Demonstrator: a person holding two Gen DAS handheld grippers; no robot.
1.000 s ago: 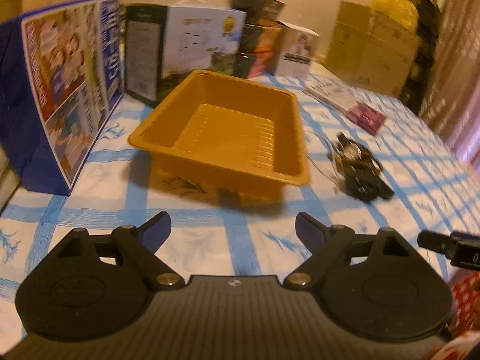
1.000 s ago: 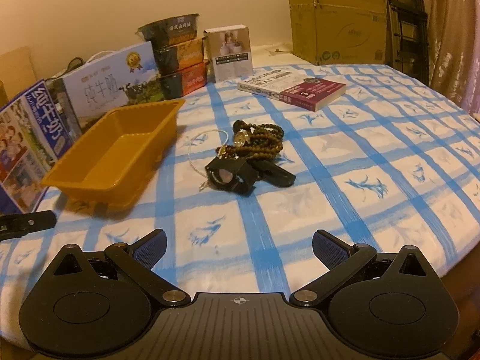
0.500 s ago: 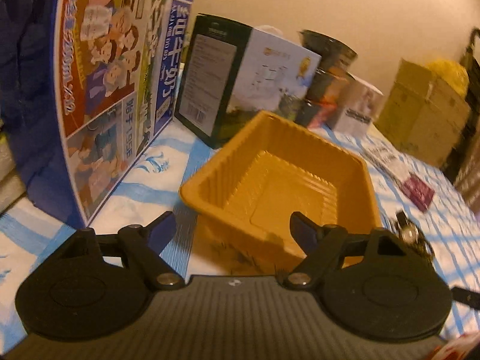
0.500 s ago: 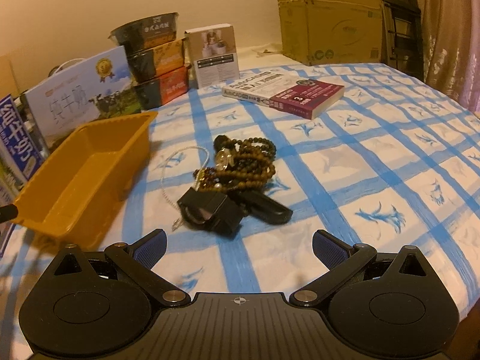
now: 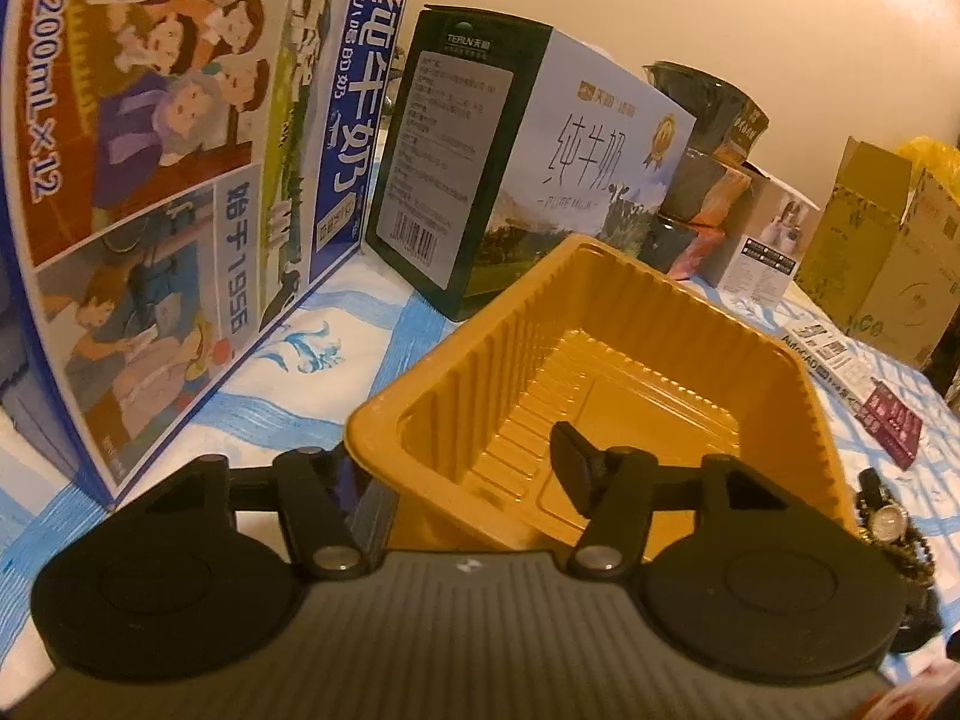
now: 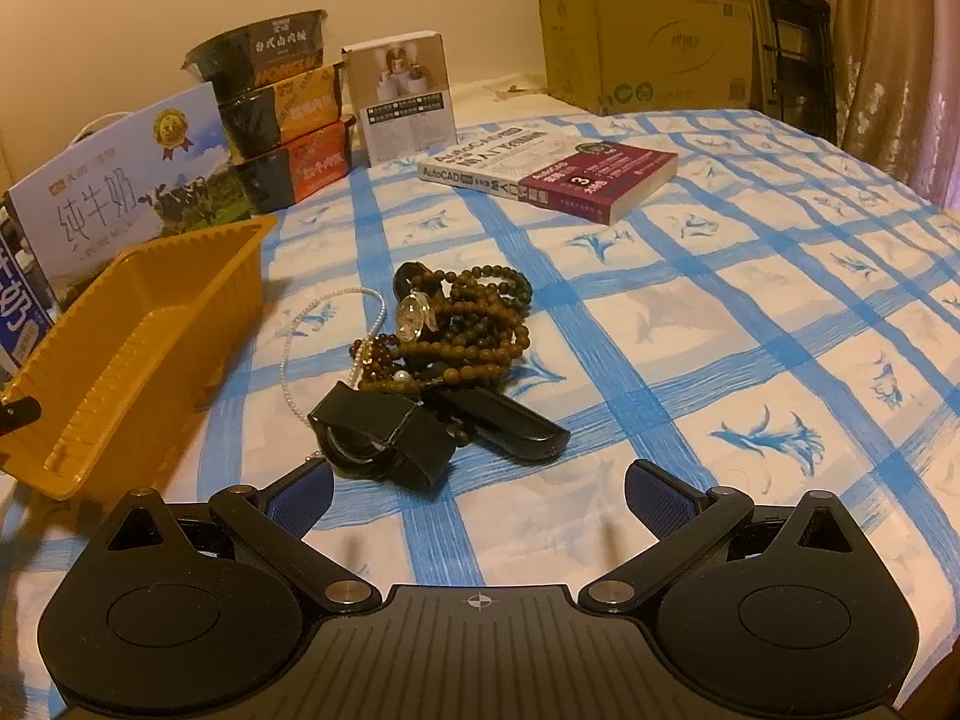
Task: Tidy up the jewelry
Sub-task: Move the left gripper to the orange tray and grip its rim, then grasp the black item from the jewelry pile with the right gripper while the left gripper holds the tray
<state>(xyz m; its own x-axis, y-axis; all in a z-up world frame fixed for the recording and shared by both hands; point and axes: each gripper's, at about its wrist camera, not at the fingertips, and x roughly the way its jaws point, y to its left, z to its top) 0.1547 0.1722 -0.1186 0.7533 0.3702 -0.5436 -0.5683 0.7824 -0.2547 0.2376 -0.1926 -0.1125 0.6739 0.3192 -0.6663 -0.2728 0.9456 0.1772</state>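
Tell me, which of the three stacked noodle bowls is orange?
The bottom bowl is orange-red. The middle bowl is yellow, the top bowl black.

Both wrist views look down close; both show the tray [image 5: 600, 324] [image 6: 120, 324], perhaps opposite sides.

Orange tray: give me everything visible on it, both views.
The orange tray is a thin, glossy rectangular plastic tub with ribbed walls, a flat rolled rim and an empty ridged floor. It sits upright on the blue-checked tablecloth, left of the jewelry pile. The left gripper straddles its near corner, jaws closing, one finger inside, one outside.
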